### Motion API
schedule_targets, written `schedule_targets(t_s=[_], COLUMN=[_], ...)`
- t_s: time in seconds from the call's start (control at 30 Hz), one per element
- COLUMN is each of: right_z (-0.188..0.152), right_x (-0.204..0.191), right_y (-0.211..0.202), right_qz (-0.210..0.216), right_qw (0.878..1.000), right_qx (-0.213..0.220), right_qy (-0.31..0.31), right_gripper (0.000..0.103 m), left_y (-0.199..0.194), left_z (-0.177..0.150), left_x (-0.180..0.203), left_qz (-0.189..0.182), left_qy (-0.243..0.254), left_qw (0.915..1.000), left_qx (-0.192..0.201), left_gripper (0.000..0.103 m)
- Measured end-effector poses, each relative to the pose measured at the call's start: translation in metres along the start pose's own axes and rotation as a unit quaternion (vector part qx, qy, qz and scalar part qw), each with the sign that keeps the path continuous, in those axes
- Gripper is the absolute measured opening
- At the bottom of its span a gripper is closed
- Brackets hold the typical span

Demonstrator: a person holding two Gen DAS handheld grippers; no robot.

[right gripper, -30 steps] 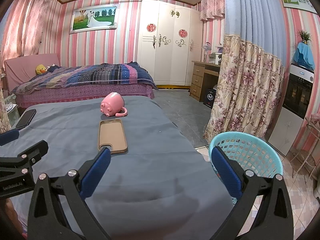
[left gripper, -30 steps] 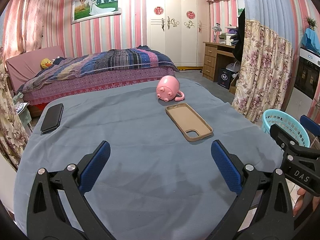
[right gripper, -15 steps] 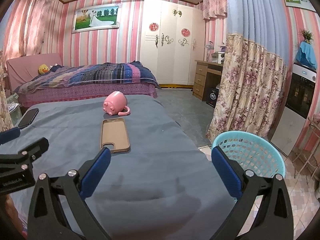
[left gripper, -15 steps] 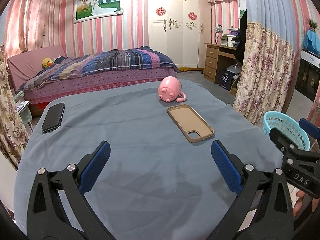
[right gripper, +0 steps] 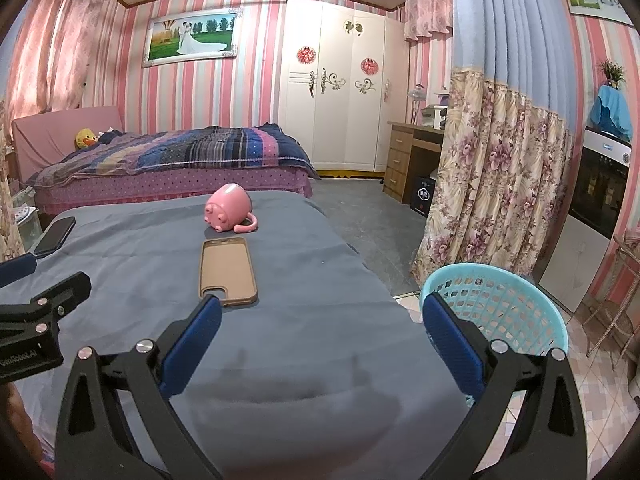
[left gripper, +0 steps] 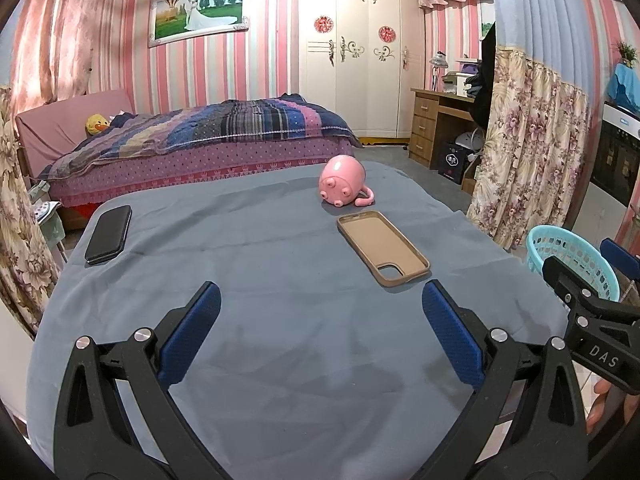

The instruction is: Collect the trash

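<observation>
A turquoise plastic basket (right gripper: 500, 300) stands on the floor beside the table's right edge, also seen as the basket (left gripper: 576, 256) in the left wrist view. On the blue-grey tablecloth (left gripper: 260, 280) lie a tan phone case (left gripper: 382, 246), a pink pig-shaped mug (left gripper: 342, 180) tipped on its side, and a black phone (left gripper: 109, 234) at far left. My left gripper (left gripper: 320, 312) hovers open over the near cloth with nothing between its fingers. My right gripper (right gripper: 320, 320) is open too, its left finger near the phone case (right gripper: 228, 270), its right finger in front of the basket.
A bed with a striped quilt (left gripper: 208, 128) lies beyond the table. A floral curtain (right gripper: 496, 184) hangs on the right, with a wooden desk (right gripper: 412, 156) behind it and an oven (right gripper: 600, 184) at far right. Tiled floor surrounds the basket.
Both views have drifted slightly back and upward, so the table objects sit a little lower in frame. Nothing on the table has moved, and both grippers stay open.
</observation>
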State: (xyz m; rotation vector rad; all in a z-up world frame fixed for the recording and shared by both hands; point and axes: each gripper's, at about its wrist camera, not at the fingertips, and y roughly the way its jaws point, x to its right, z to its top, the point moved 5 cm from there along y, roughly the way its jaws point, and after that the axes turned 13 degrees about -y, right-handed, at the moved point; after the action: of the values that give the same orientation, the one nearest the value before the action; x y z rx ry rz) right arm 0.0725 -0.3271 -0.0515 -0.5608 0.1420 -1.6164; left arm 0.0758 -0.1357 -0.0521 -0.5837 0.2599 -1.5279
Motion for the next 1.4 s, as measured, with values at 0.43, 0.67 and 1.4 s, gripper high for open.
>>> schedule_targets(t_s=[0.43,0.67,1.4], right_z=[-0.0004,-0.0004,-0.0007], right_x=[0.0025,0.0048,0.0057], right_y=[-0.0010,-0.0012,-0.0002], right_qz=[-0.002,-0.003,-0.004], right_qw=[1.000,1.000,1.000], right_qx=[0.001,0.001,0.001], right_qy=[0.001,0.003,0.004], right_gripper=[0.098,0.098,0.098], left_y=[-0.0021,-0.0025,-0.0025], left_z=[0.0003,0.0008,0.0018], left_x=[-0.0001,0.0003,-0.0003], left_qz=[0.001,0.001,0.001], left_qy=[-0.001,-0.001,0.000], left_qw=[1.0000,1.0000,1.0000], left_qx=[0.004,0.005,0.006], left_gripper=[0.097,0.097,0.097])
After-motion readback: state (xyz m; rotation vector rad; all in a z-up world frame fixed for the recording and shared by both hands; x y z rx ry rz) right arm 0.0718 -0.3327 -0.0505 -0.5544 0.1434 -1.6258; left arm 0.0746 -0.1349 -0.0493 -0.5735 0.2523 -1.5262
